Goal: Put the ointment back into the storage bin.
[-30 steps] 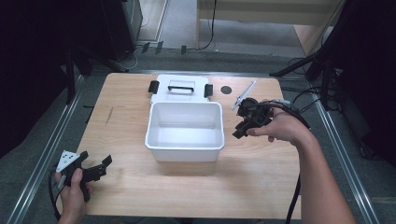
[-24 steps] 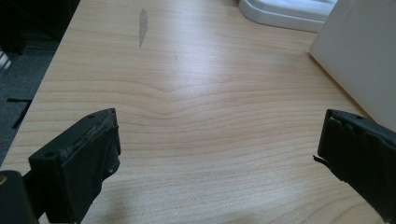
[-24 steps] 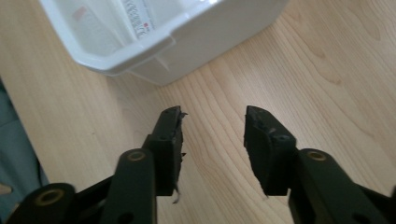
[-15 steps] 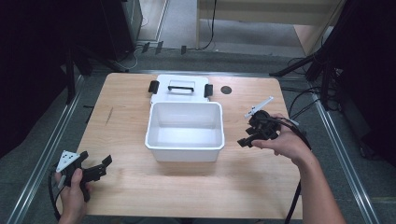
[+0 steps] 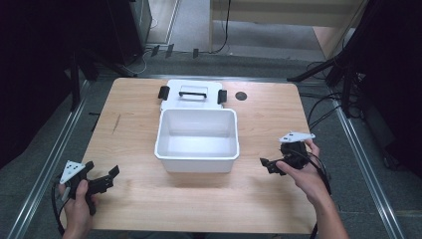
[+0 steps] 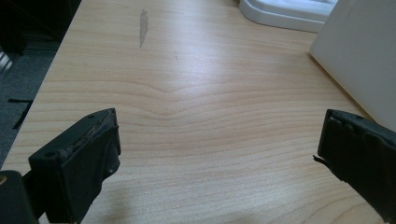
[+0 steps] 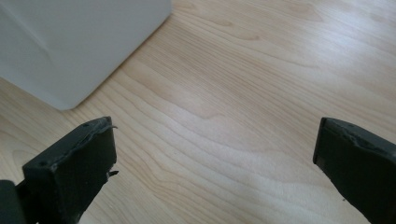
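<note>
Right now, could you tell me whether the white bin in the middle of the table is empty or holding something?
Empty: the white bin shows only its bare white floor from above.

Lid [image 5: 191, 93] behind bin [image 5: 196, 139] (touching)

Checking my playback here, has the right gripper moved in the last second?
Yes. The right gripper has pulled back toward the person, from beside the white bin's far right corner to near its front right corner.
</note>
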Available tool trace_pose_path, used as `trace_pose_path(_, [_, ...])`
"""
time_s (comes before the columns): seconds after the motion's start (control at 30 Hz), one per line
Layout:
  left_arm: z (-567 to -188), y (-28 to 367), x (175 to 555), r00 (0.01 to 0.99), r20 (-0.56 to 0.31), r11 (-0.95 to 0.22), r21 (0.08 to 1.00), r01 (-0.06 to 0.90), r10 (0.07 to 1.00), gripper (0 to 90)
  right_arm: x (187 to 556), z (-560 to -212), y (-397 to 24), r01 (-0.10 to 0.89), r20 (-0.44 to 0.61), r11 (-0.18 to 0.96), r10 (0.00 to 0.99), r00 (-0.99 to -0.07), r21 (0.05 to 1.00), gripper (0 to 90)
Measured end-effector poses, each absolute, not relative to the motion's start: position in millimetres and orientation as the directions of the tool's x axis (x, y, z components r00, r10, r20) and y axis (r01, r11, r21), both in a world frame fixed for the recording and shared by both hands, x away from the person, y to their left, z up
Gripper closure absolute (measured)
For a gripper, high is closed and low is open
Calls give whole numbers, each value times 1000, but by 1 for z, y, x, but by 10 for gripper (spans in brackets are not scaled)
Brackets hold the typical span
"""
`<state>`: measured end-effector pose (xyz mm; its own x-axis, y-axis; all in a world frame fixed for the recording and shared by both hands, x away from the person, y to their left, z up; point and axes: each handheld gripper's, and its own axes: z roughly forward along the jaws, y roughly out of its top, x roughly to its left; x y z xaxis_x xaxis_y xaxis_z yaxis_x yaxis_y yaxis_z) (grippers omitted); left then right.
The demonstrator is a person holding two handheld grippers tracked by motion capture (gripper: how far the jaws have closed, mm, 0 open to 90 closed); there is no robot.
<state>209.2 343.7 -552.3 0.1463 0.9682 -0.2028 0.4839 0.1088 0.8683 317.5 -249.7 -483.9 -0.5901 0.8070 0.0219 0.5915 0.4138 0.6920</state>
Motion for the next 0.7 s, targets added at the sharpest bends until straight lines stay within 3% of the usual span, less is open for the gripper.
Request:
trace_pose_path(0.23, [-552, 344, 209, 145, -203, 109, 868, 484, 968, 0, 300, -504, -275, 573, 66, 313, 836, -545, 758, 0])
trace_pose_path(0.7, [-552, 344, 209, 144, -203, 110, 868, 484, 969, 0, 262, -539, -320, 589, 117, 199, 883, -455, 783, 0])
